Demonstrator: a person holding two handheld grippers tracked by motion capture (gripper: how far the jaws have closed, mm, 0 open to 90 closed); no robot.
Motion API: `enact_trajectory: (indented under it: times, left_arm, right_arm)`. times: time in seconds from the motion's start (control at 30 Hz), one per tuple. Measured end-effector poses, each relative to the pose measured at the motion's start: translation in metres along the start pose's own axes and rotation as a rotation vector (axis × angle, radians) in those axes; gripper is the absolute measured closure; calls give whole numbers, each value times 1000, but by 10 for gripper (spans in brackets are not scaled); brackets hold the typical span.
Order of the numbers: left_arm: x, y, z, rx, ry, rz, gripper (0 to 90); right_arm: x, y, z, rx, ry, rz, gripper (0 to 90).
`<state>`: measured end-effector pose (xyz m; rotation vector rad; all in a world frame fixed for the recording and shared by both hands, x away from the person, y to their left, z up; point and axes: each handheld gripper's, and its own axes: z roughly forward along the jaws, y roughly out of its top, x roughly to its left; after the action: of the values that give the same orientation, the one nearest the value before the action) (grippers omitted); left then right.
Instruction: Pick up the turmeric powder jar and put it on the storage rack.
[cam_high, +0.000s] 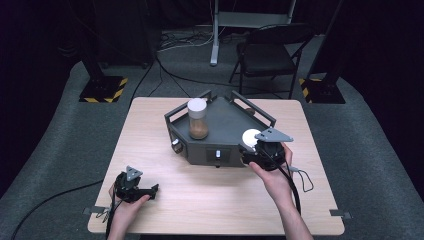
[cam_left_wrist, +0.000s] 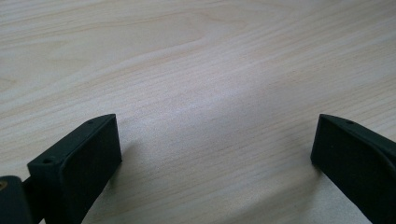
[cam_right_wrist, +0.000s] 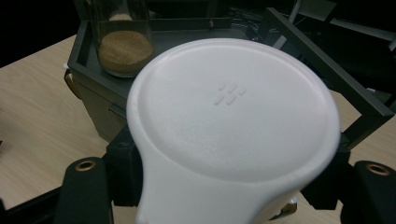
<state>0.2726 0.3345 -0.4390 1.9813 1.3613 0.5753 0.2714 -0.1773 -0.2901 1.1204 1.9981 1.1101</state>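
Two grippers at work: the right gripper (cam_high: 256, 145) clamps a white-lidded jar (cam_right_wrist: 233, 126) at the dark tray's (cam_high: 225, 125) near right corner, where a bump could tip it, while the left gripper (cam_high: 150, 190) rests wide-jawed on the surface (cam_high: 150, 150).

Two handheld tools, matte black. Left tool (cam_high: 153, 190): blocky square-ended jaws with small screw holes, grey three-cornered plate on top, black cable trailing off. Right tool (cam_high: 253, 150): same grey plate, brass-ringed screw holes at jaw bases, black cable looped behind. Forearms bare, unsleeved.
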Motion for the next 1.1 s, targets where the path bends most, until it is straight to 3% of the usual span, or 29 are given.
enact_trajectory:
  times: [1.1]
  left_arm:
    - [0,0,0,0,0,0,16]
  right_arm:
    - [-2,13,1,-11,-1,-3,296]
